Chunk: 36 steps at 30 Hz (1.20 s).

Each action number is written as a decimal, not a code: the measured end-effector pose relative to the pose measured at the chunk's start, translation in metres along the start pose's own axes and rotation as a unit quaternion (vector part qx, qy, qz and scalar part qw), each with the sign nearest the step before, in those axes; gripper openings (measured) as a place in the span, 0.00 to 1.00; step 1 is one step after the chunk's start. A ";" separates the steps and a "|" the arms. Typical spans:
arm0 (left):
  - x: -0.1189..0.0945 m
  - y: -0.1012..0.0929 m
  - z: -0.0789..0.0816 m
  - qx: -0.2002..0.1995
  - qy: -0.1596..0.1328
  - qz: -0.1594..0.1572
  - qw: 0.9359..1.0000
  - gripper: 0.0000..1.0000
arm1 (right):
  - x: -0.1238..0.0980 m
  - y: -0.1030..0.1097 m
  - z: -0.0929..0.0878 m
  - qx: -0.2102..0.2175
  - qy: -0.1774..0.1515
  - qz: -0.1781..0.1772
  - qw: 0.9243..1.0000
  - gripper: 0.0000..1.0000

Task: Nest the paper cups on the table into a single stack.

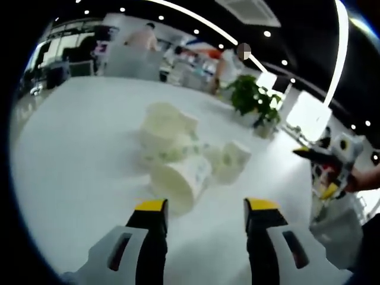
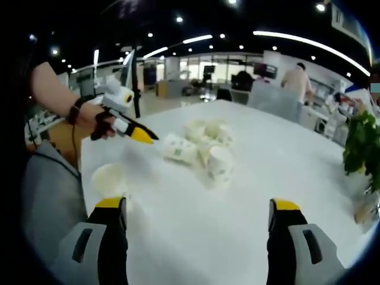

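Several white paper cups with green print [image 1: 178,148] lie tumbled in a loose pile on the white table [image 1: 77,160]. The nearest cup [image 1: 181,178] lies on its side, mouth toward me, just beyond my left gripper [image 1: 206,208], whose yellow-tipped jaws stand open and empty. In the right gripper view the pile [image 2: 205,148] sits mid-table, and one cup [image 2: 108,180] rests apart near the left edge. My right gripper [image 2: 198,205] is open, wide of the pile and short of it. The left gripper [image 2: 135,133], held in a hand, points at the pile from the left.
A potted green plant [image 1: 252,98] stands at the table's far side, also seen as a plant [image 2: 362,142] at the right edge. The right gripper [image 1: 323,160] enters held by a hand. People and furniture stand in the background hall.
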<state>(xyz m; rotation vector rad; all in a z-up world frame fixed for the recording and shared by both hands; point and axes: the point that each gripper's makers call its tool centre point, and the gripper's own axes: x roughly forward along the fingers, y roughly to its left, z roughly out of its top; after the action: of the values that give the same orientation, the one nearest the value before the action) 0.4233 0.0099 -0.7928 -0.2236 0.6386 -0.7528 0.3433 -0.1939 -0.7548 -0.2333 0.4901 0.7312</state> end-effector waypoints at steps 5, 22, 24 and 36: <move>0.008 0.002 0.001 -0.018 -0.006 0.001 1.000 0.48 | -0.002 -0.001 -0.002 0.000 0.001 0.002 1.000 0.97; 0.021 -0.002 0.001 -0.052 -0.004 -0.012 0.999 0.35 | -0.009 -0.005 -0.014 0.013 0.009 0.000 1.000 0.97; 0.021 -0.004 0.000 -0.054 -0.002 -0.014 0.998 0.34 | -0.010 -0.006 -0.014 0.018 0.008 -0.001 1.000 0.97; 0.026 -0.005 0.005 -0.088 -0.014 -0.018 0.996 0.18 | -0.014 -0.010 -0.022 0.034 0.010 -0.006 0.999 0.97</move>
<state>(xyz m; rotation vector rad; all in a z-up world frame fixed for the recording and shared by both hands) 0.4379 -0.0121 -0.7990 -0.4086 0.6762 -0.7275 0.3336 -0.2178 -0.7667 -0.1795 0.5320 0.6997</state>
